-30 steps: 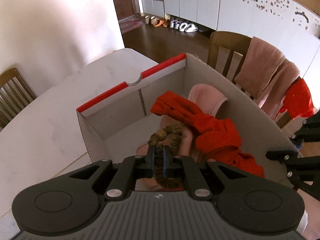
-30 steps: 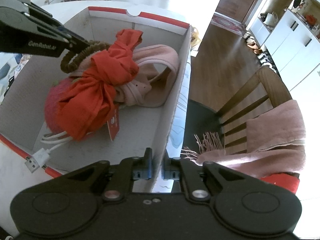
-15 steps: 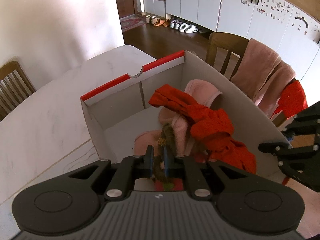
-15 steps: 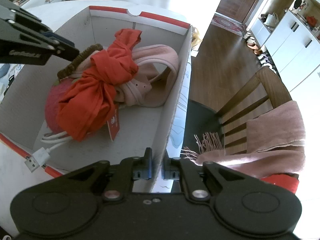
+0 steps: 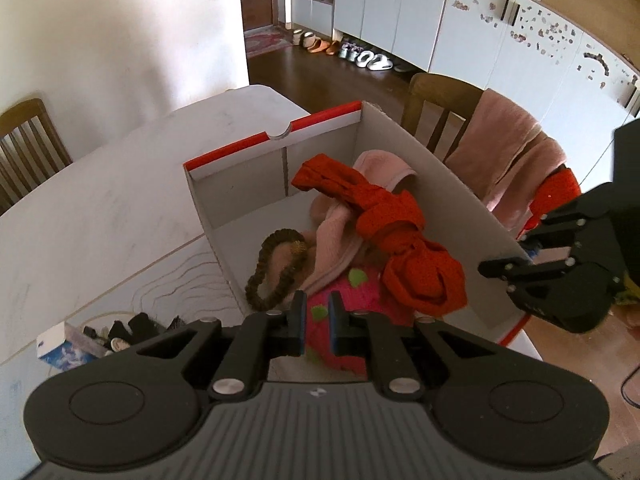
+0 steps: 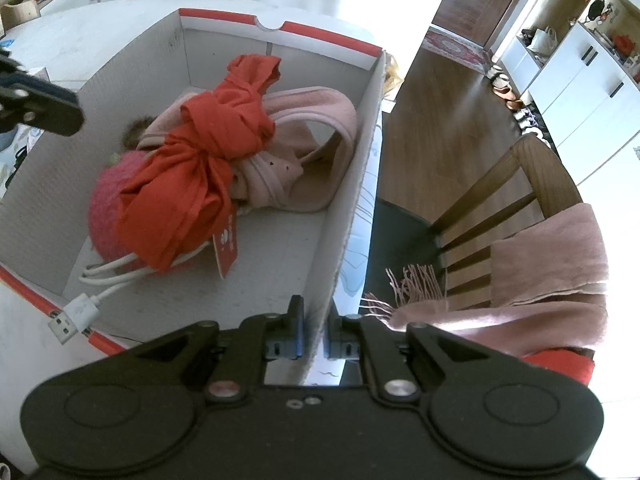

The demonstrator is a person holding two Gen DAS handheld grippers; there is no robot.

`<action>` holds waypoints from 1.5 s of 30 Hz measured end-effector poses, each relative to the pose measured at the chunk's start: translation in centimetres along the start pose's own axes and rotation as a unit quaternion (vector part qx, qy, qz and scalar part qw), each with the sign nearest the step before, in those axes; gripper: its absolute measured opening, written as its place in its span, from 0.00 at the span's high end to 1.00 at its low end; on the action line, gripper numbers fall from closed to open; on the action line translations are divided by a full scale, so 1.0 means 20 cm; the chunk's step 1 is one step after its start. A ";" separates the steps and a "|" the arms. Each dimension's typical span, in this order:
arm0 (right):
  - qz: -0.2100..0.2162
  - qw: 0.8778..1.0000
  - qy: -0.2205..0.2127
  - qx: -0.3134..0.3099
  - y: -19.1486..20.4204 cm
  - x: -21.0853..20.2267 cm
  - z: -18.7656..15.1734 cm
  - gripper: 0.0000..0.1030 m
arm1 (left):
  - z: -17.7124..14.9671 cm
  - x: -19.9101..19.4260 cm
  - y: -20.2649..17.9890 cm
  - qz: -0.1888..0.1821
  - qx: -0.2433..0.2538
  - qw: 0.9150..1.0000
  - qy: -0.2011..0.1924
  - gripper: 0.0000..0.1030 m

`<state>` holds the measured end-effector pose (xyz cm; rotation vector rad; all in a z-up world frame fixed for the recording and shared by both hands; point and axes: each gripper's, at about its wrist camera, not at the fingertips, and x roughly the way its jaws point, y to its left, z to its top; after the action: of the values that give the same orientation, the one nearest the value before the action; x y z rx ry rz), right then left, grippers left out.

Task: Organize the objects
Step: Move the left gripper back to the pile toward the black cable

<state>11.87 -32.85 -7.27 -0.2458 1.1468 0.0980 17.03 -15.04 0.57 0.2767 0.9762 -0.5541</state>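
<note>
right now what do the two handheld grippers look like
Both are matte black plastic. The left gripper has a ribbed body, round side discs, silver pivot screws and slim fingers with blue-edged pads. The right gripper matches, with blue pads; no cables, hands or sleeves show.

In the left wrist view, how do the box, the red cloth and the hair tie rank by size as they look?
Largest to smallest:
1. box
2. red cloth
3. hair tie
All lie at a similar distance, so this order looks reliable.
</note>
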 end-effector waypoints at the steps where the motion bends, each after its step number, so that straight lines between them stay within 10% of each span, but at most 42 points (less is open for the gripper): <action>1: -0.001 1.000 0.000 0.000 0.00 0.00 0.00 0.92 | -0.01 -0.02 0.00 -0.002 -0.002 1.000 -0.001 0.91; 13: -0.004 1.000 0.003 0.003 0.00 0.01 0.00 0.92 | -0.14 -0.26 0.09 -0.012 -0.038 0.998 -0.039 0.89; 16: -0.004 1.000 0.003 0.005 0.00 0.01 0.00 0.92 | -0.21 -0.31 0.15 0.002 -0.054 0.997 -0.049 0.71; 19: -0.002 1.000 0.003 0.007 -0.01 0.01 0.00 0.92 | -0.29 -0.35 0.22 0.016 -0.071 0.995 -0.060 0.30; 45: -0.011 1.000 0.017 0.003 0.02 0.04 -0.01 0.89 | -0.73 0.02 0.64 0.115 -0.143 0.983 0.001 0.25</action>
<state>11.96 -32.58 -8.06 -0.2566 1.1775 0.0708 14.08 2.24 -7.86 0.1312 0.9970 -0.1984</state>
